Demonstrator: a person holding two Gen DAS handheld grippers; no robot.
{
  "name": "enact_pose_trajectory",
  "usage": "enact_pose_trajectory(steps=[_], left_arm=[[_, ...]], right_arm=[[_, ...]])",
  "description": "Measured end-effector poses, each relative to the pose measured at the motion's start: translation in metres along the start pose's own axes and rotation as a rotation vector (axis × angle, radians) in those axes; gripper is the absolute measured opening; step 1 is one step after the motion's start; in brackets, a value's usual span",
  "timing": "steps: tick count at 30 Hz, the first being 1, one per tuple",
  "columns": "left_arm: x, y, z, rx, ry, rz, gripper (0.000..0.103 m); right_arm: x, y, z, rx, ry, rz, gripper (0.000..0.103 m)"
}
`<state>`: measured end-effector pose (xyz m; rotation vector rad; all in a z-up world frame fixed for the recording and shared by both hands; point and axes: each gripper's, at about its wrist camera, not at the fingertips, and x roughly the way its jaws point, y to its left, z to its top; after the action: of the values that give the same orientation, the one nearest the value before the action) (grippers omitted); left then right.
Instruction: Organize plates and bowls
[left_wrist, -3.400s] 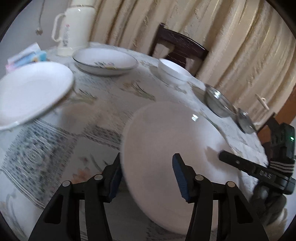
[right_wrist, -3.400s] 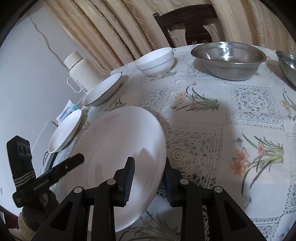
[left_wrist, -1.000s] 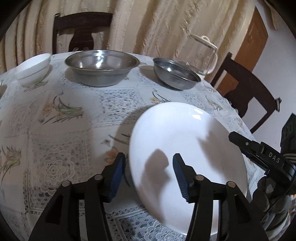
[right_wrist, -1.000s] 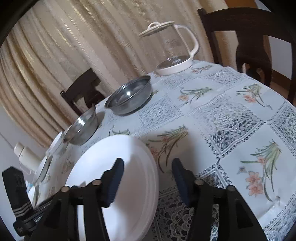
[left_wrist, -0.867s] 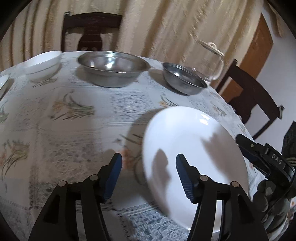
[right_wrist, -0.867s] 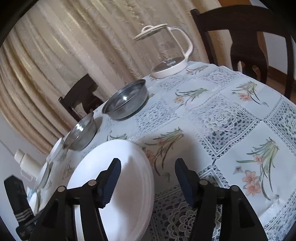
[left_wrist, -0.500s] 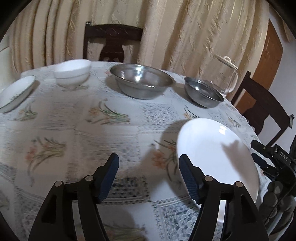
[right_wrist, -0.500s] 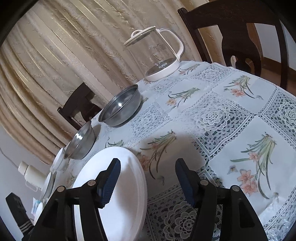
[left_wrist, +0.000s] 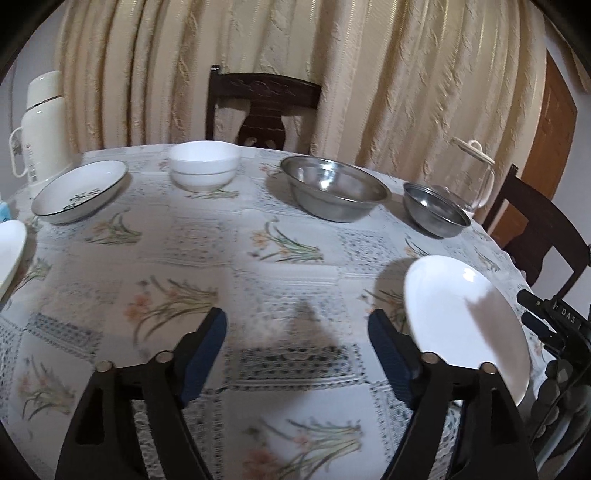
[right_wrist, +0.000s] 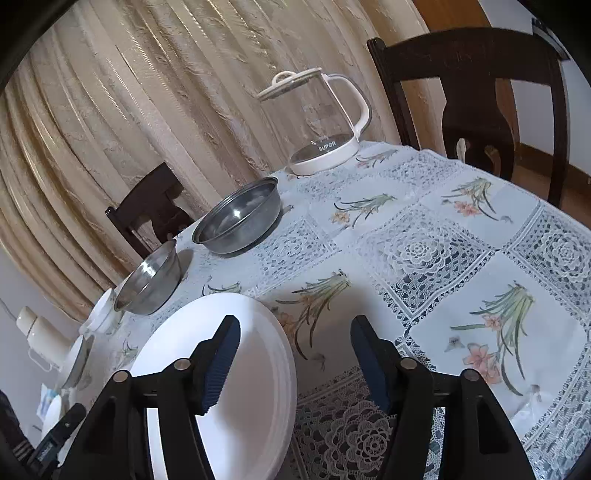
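Through my left wrist camera, my left gripper (left_wrist: 297, 347) hangs over the table with its blue-padded fingers spread wide and nothing between them. Below lies a round table under a lace tablecloth (left_wrist: 258, 266) printed with flower squares. The large white plate (left_wrist: 465, 325) rests on the cloth just right of my right finger, near the table's edge, and my other tool (left_wrist: 550, 325) shows at its far side. Across the table stand a rimmed patterned dish (left_wrist: 79, 192), a stack of white bowls (left_wrist: 203, 170), a big steel bowl (left_wrist: 334, 192) and a smaller steel bowl (left_wrist: 436, 214). A white thermos (left_wrist: 37, 125) stands at far left, another white plate's edge (left_wrist: 11, 254) pokes in below it, and a dark wooden chair (left_wrist: 262, 107) sits against cream curtains (left_wrist: 369, 74). A brown door (left_wrist: 550, 147) is at right.

Through my right wrist camera, my right gripper (right_wrist: 295, 365) is also spread wide and empty. The white plate (right_wrist: 258, 369) lies flat on the tablecloth (right_wrist: 443, 258), partly under my left finger. Beyond it sit the two steel bowls (right_wrist: 236, 218), then a glass kettle (right_wrist: 317, 125) marked SUPOR on its white base. A second dark chair (right_wrist: 472, 92) stands behind the table at right.
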<state>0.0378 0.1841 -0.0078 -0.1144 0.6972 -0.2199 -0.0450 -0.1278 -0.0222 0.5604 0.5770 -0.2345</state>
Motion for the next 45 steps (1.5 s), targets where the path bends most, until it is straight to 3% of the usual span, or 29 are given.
enact_pose_trajectory(steps=[4,13,21,35,45], left_arm=[[-0.006,0.017,-0.003,-0.017,0.001,0.019,0.089],[-0.023,0.062,-0.006,-0.09,-0.015,0.071,0.089],[-0.033,0.091,-0.009,-0.143,-0.02,0.089,0.089],[-0.05,0.152,-0.011,-0.242,-0.043,0.15,0.089],[-0.072,0.205,-0.011,-0.307,-0.079,0.226,0.089]], right_arm=[[-0.005,0.001,-0.001,-0.001,-0.025,-0.001,0.076],[-0.014,0.016,-0.012,0.01,-0.03,-0.022,0.078],[-0.028,0.07,-0.02,-0.094,-0.071,0.02,0.078],[0.0,0.175,-0.059,-0.272,0.082,0.207,0.078],[0.03,0.241,-0.093,-0.352,0.277,0.363,0.078]])
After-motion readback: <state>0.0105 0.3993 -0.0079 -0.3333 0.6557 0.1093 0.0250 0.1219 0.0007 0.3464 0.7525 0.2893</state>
